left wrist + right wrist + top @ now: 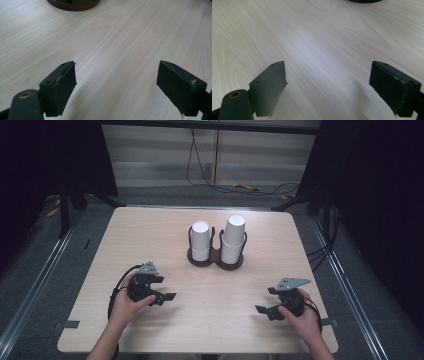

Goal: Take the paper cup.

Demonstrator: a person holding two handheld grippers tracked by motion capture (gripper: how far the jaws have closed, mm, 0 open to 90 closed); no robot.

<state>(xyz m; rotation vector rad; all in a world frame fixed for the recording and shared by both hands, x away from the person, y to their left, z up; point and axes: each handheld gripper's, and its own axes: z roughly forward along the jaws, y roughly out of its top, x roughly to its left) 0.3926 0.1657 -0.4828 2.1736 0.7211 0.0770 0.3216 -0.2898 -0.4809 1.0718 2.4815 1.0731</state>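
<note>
Both my tongs gape wide over the bare bench, holding nothing.

My left tongs (162, 290) and right tongs (266, 301) sit near me; two white cups (200, 240) stand in a dark holder (215, 260) mid-bench, its base cut off at my gripper views' top edges.

Two white cups (200, 240) in dark holder (215, 258), wooden table (150, 225)

Bare table (210, 320) lies between the left gripper (167, 290) and the right gripper (264, 301). Ahead of both, two stacks of paper cups (200, 240) in a dark holder (215, 259) block the way.
</note>
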